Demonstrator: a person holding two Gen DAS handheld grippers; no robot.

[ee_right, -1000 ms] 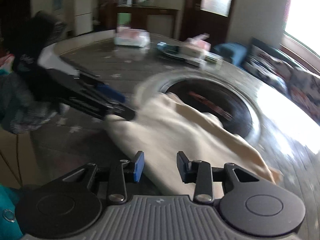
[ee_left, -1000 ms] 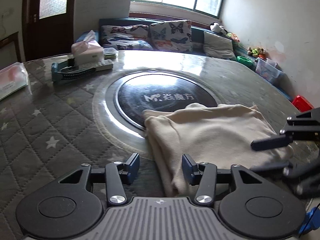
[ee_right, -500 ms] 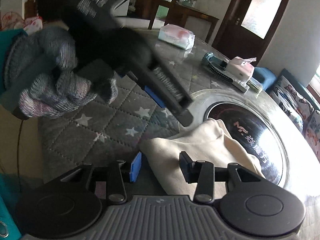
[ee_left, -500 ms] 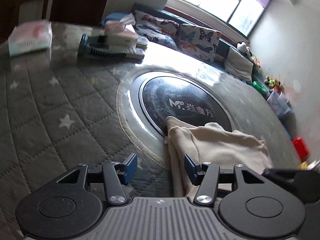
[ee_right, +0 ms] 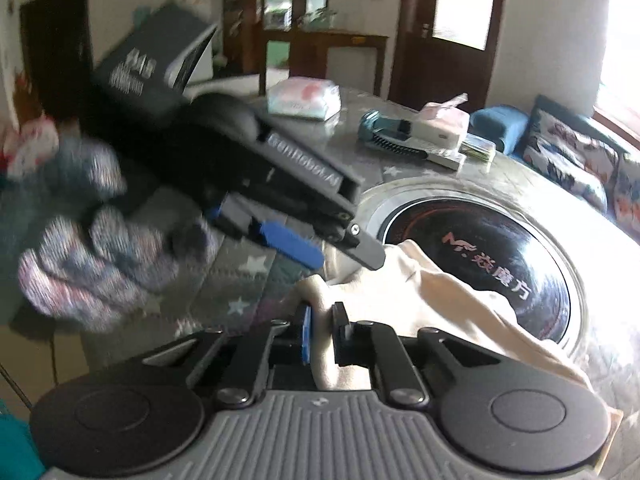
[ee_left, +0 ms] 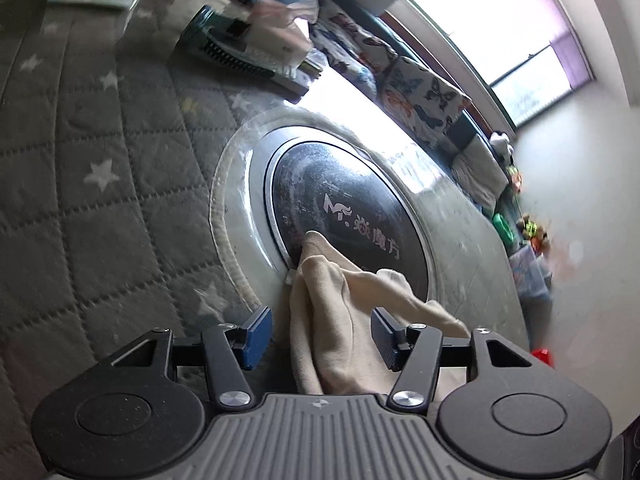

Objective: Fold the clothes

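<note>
A cream garment (ee_left: 340, 300) lies bunched on the round table, partly over the dark glass disc (ee_left: 352, 200). My left gripper (ee_left: 319, 338) straddles its near fold. The jaws are opening and the blue pads (ee_left: 256, 336) stand clear of the cloth on both sides. In the right wrist view my right gripper (ee_right: 323, 334) is shut on a raised edge of the cream garment (ee_right: 440, 304), with fabric pinched between the pads. The left gripper (ee_right: 340, 254), held by a gloved hand (ee_right: 92, 264), hovers just beyond over the garment's far corner.
A grey quilted cover with stars (ee_left: 100, 168) lies on the table around the disc. At the far side lie a teal brush-like device (ee_right: 392, 136), a tissue box (ee_right: 444, 120) and a pink-and-white pack (ee_right: 304, 98). A sofa with butterfly cushions (ee_left: 424, 96) stands behind.
The right gripper has closed on the garment's edge. The left gripper has rolled and shifted along the cloth, its jaws a little wider. The garment is more bunched.
</note>
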